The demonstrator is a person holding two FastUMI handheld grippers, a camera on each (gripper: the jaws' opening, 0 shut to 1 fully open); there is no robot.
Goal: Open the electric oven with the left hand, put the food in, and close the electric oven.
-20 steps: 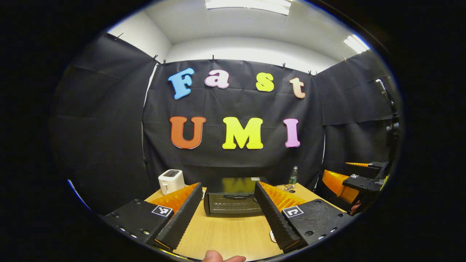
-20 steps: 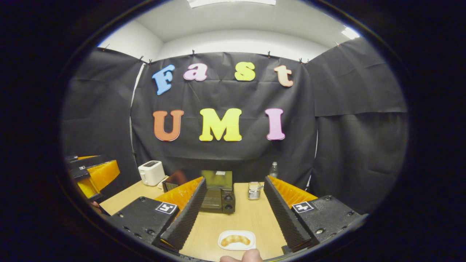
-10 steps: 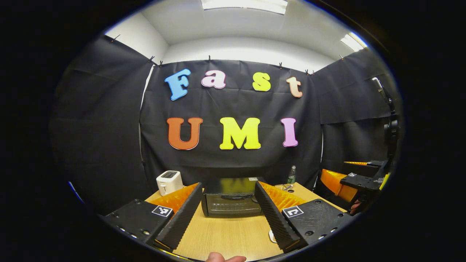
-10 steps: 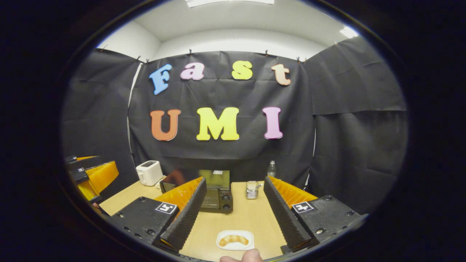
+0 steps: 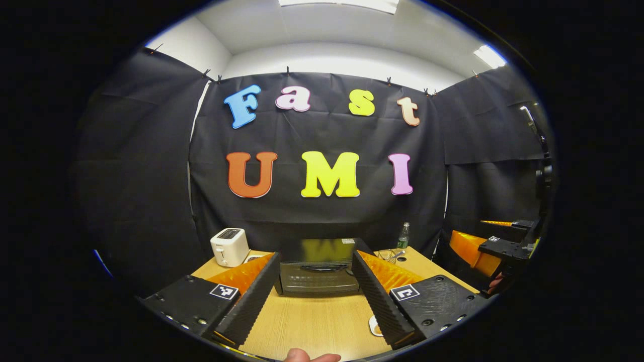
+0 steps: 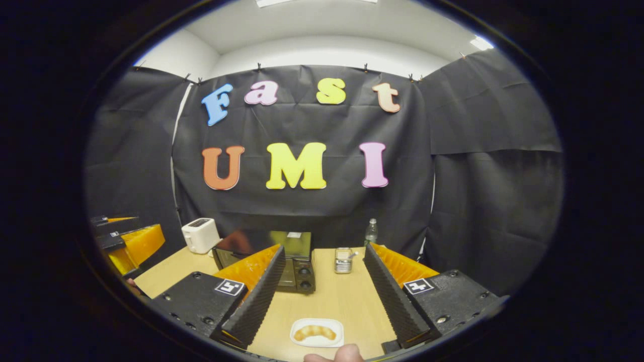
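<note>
Electric oven (image 5: 319, 271), door shut, stands far across the table (image 5: 312, 322) in the left gripper view, framed between the wide-spread, empty fingers of our left gripper (image 5: 314, 294). In the right gripper view, our right gripper (image 6: 322, 291) is likewise spread wide and holds nothing, and the food (image 6: 314, 332) lies on a white plate (image 6: 334, 339) near its fingers, with the oven far left.

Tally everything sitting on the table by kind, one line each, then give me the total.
Electric oven: 1
Toaster: 1
Bottle: 1
Metal basket: 1
Plate with the food on it: 1
Total: 5 things on the table
</note>
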